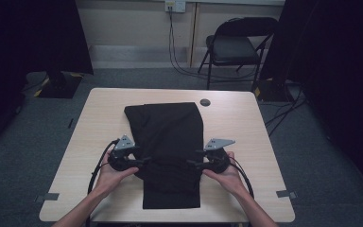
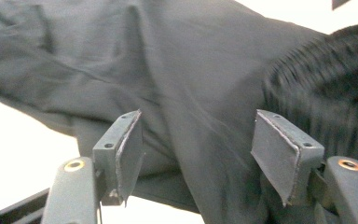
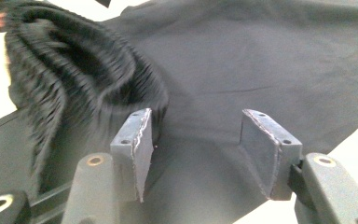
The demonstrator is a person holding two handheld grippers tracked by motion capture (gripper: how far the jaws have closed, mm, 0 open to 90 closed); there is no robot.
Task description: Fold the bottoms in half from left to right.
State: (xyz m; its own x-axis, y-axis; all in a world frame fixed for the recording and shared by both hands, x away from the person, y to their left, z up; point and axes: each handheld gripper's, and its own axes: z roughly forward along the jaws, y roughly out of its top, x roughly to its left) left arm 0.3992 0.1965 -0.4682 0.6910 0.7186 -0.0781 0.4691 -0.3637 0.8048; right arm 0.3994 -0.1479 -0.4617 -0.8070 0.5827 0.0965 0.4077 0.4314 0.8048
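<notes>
Pale wood-grain made up the table (image 1: 246,123) before you, and on its middle lay the black trousers (image 1: 170,127), spread flat and running from the far half down to the near edge, slightly folded over themselves near your hands. A ribbed elastic waistband (image 2: 326,70) bunched up on the garment; in the left gripper view it rose at the right, and in the right gripper view it stood at the left, partly blurred. You held the left gripper (image 1: 139,162) at the garment's left edge and the right gripper (image 1: 194,163) at its right edge, both pointing inward toward each other across the cloth. Your left gripper's jaws stood spread apart with fabric lying between them, unpinched, and your right gripper's jaws were likewise parted over the cloth, clasping nothing. A small dark round disc (image 1: 205,102) sat on the tabletop just beyond the trousers' far right corner.
</notes>
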